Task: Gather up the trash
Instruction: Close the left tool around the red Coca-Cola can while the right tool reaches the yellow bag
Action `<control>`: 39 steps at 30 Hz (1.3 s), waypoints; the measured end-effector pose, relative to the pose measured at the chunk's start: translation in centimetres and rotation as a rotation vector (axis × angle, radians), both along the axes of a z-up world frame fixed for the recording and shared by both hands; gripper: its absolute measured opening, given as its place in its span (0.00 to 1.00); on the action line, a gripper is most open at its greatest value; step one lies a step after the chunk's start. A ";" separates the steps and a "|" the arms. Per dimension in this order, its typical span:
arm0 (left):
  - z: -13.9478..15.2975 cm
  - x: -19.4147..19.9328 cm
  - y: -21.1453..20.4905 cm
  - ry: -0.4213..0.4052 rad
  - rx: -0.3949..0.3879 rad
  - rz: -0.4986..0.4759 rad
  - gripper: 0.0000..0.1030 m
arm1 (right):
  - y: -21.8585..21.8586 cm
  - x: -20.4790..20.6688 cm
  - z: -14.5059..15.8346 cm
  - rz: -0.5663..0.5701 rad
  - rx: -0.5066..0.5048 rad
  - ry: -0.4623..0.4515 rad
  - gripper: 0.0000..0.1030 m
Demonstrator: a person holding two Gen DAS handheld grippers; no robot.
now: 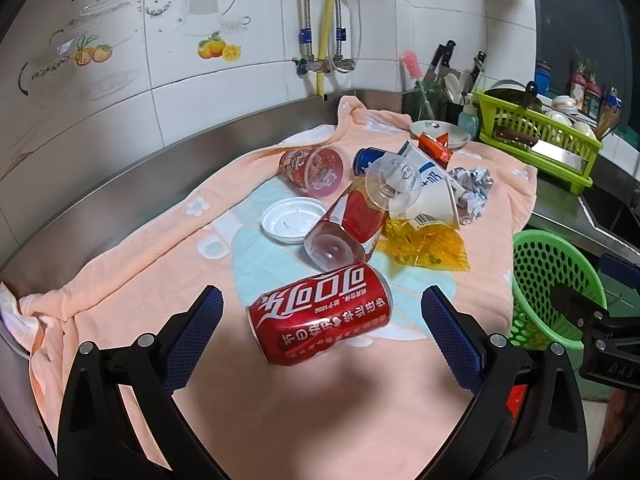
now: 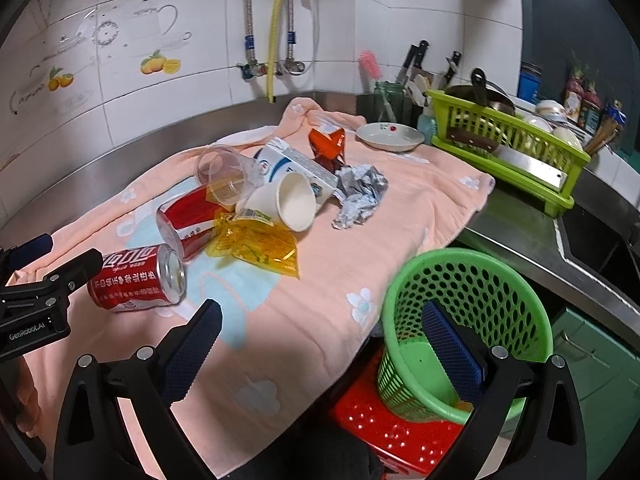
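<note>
**Litter heaped on a peach towel, both grippers spread and empty**

Steel countertop runs along a white tiled wall, and over it lies a peach towel (image 1: 132, 280) with pale flower prints and a light blue patch in the middle. On the towel the trash sits in a loose pile. Nearest the left gripper (image 1: 322, 320) lies a red cola can (image 1: 320, 314) on its side, dented, white lettering across its body; it rests on the towel between the gripper's two blue pads without touching either, and the jaws stand wide apart with nothing in them. Just behind the can lies a clear bottle with a red label (image 1: 344, 228), its base facing the camera. A white plastic lid (image 1: 292, 219) lies flat beside it, and a red printed cup (image 1: 316, 168) lies tipped over farther back. A yellow crinkled wrapper (image 2: 256, 246) touches the bottle's right side, with a white paper cup (image 2: 290, 200) on its side, a clear plastic cup (image 2: 222, 176), a white and blue carton (image 2: 296, 160), an orange wrapper (image 2: 326, 144) and a ball of crumpled paper (image 2: 360, 194) clustered behind.

The right gripper (image 2: 322, 340) hangs at the towel's front edge, its jaws also spread and empty, one pad over the towel, the other over a green mesh basket (image 2: 472, 280) standing on a red perforated stool (image 2: 384, 424) beside the counter.
</note>
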State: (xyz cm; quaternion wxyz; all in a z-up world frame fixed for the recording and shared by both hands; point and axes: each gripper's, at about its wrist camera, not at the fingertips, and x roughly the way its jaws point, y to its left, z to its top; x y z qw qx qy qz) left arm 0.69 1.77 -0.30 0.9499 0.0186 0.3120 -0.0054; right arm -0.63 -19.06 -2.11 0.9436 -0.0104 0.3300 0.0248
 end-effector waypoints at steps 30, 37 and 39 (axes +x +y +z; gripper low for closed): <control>-2.2 2.1 2.4 0.057 -0.006 -0.027 0.95 | 2.3 7.8 -1.1 0.157 0.067 0.076 0.93; -2.6 3.4 2.2 0.057 0.068 -0.102 0.95 | 2.7 8.2 -0.8 0.171 0.052 0.073 0.93; -2.7 3.7 2.6 0.063 0.067 -0.111 0.95 | 2.7 8.4 -0.9 0.174 0.053 0.074 0.93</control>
